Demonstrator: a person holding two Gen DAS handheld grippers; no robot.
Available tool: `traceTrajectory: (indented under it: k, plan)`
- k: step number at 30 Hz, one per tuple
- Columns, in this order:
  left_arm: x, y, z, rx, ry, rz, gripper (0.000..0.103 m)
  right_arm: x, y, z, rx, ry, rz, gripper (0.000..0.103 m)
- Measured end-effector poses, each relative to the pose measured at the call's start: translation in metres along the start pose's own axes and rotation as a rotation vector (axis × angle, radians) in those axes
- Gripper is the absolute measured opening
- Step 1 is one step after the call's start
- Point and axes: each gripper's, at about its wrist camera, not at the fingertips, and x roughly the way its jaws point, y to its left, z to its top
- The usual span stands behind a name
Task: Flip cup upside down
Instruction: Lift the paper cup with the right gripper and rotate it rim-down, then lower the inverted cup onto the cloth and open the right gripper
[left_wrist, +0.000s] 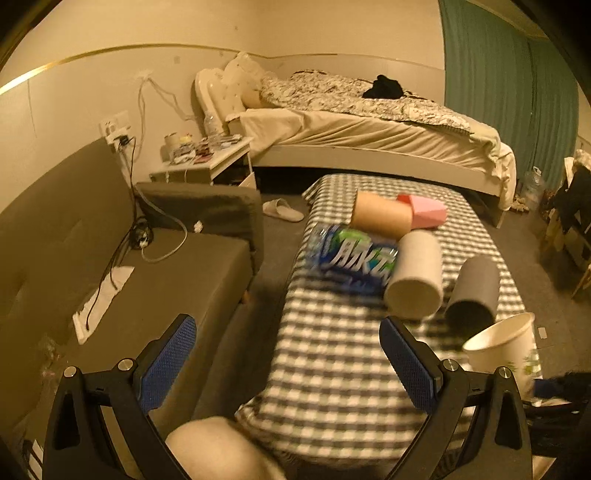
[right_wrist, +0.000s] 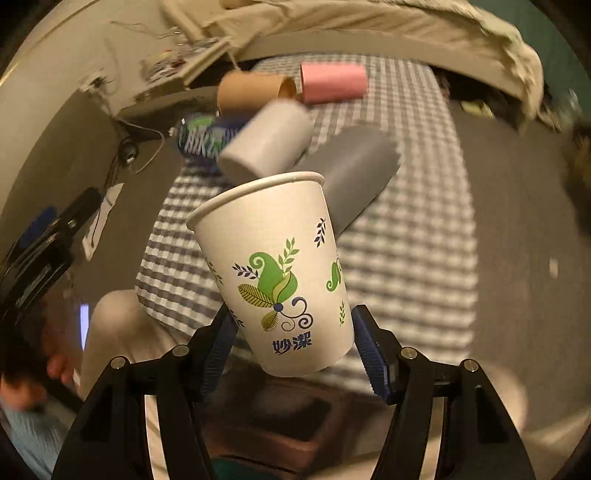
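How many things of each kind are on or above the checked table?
Tubes: 4 (brown, white, grey, pink)
Cup, held by the right gripper: 1
Blue packet: 1
Total: 6

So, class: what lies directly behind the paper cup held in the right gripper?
Behind the paper cup lie a white tube and a grey tube on the checked tablecloth. The cup covers their near ends and the cloth directly behind it.

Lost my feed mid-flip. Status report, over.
Right claw shut on paper cup, rim up, tilted. Left claw open, empty. Rolls and blue packet ahead on checkered table.
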Motion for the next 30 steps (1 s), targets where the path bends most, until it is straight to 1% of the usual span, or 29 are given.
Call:
traceTrajectory:
  k: [4, 5, 11, 18, 20, 21, 22, 23, 27, 30]
  plan:
    - [0.004, 0.009, -0.018, 0.001, 0.031, -0.004, 0.102, 0.03, 0.007, -0.008, 0.14, 0.014, -0.015, 0.063]
    - [0.004, 0.011, -0.022, 0.001, 0.035, -0.008, 0.102, 0.036, 0.009, -0.008, 0.156, 0.016, -0.03, 0.063]
    - [0.01, 0.008, -0.037, 0.009, 0.071, -0.034, 0.102, 0.052, 0.013, -0.011, 0.157, 0.002, -0.098, 0.063]
    - [0.005, 0.005, -0.037, 0.007, 0.058, -0.051, 0.102, 0.058, 0.01, -0.009, 0.163, -0.016, -0.093, 0.064]
    - [0.003, 0.003, -0.036, 0.011, 0.051, -0.044, 0.102, 0.055, 0.008, -0.008, 0.165, -0.036, -0.074, 0.066]
    - [0.001, 0.002, -0.035, 0.014, 0.05, -0.04, 0.102, 0.053, 0.008, -0.007, 0.166, -0.044, -0.066, 0.069]
    - [0.001, 0.001, -0.035, 0.015, 0.051, -0.037, 0.102, 0.049, 0.007, -0.006, 0.166, -0.054, -0.06, 0.075]
    - [-0.001, 0.0, -0.034, 0.016, 0.05, -0.032, 0.103, 0.044, 0.006, -0.007, 0.166, -0.067, -0.055, 0.077]
    - [-0.006, -0.009, -0.031, 0.015, 0.048, -0.028, 0.102, 0.015, 0.005, -0.008, 0.132, -0.146, -0.037, 0.079]
    - [-0.011, -0.019, -0.027, 0.002, 0.049, -0.06, 0.102, -0.016, -0.003, -0.013, 0.105, -0.249, -0.054, 0.082]
